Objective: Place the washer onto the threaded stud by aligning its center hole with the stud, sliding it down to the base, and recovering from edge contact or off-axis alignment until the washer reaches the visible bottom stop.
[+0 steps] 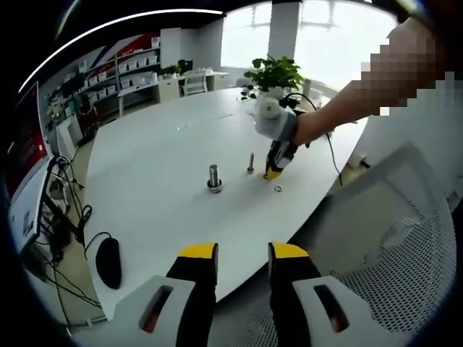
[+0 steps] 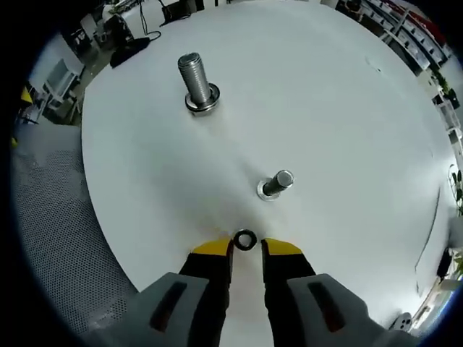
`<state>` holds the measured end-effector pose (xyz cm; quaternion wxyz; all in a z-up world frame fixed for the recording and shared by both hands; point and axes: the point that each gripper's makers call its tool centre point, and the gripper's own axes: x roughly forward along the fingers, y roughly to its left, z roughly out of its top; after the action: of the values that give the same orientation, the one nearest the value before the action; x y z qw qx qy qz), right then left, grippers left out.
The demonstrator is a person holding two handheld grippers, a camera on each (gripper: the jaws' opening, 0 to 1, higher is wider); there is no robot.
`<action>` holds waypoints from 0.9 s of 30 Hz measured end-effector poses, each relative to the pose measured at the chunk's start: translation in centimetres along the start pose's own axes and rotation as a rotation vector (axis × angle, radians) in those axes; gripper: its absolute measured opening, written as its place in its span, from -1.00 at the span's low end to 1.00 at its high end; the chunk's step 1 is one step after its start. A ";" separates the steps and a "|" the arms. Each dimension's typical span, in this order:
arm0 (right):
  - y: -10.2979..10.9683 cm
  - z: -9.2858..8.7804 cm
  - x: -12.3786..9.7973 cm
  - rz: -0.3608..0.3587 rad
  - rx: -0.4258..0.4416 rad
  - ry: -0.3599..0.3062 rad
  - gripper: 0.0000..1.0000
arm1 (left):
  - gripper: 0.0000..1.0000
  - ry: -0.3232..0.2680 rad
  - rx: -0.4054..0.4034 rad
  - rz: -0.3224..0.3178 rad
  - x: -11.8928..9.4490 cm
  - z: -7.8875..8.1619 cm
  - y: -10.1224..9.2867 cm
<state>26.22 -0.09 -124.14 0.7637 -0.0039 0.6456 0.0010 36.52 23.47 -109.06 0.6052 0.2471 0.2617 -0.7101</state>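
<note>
In the right gripper view I see my right gripper (image 2: 246, 248) low over the white table (image 2: 347, 108), jaws spread, the washer (image 2: 244, 240) flat on the table between the tips. The small threaded stud (image 2: 275, 183) stands just beyond it, the large stud (image 2: 196, 81) farther off. My left gripper (image 1: 243, 253) hangs back off the table edge, jaws apart and empty.

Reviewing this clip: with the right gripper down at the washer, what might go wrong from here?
1. The washer lies flat on the white table between the right gripper's open jaws; a thin flat ring may slip out or skid as they close.
2. Two studs stand ahead, the small stud and the large stud, which already seems to carry a ring at its base; choosing the wrong one is possible.
3. The washer sits near the table edge and might be knocked off.
</note>
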 end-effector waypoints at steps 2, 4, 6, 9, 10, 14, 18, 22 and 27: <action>0.2 -0.4 -0.1 0.000 -0.020 0.012 -0.64 | -0.48 0.002 -0.001 0.000 0.0 0.0 0.0; -0.1 -0.4 0.2 -0.005 -0.012 0.017 -0.64 | -0.48 0.005 -0.002 -0.001 0.0 -0.1 0.0; 0.1 -0.4 -0.1 -0.010 -0.016 0.011 -0.65 | -0.49 0.007 -0.004 0.000 0.0 -0.2 0.0; -0.1 -0.3 -0.1 -0.011 -0.045 -0.010 -0.66 | -0.49 0.006 -0.003 0.000 0.0 -0.1 -0.1; 0.0 -0.3 -0.1 -0.010 -0.053 -0.018 -0.66 | -0.49 0.006 -0.003 0.001 0.0 -0.2 0.0; -0.6 0.1 0.3 0.004 -0.043 -0.031 -0.67 | -0.49 0.008 -0.003 0.000 0.1 -0.2 0.0; -0.8 0.4 0.5 0.008 -0.071 0.009 -0.69 | -0.49 0.013 0.000 -0.002 0.1 -0.3 -0.1; -1.0 0.2 0.5 0.003 -0.065 0.051 -0.69 | -0.50 0.015 -0.004 0.001 0.2 -0.2 0.0; -0.4 -0.1 0.1 -0.006 -0.029 0.066 -0.70 | -0.50 0.021 0.000 -0.001 0.3 -0.3 -0.1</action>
<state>26.13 -0.48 -124.20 0.7418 -0.0170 0.6703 0.0079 36.41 23.48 -109.50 0.6020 0.2545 0.2682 -0.7077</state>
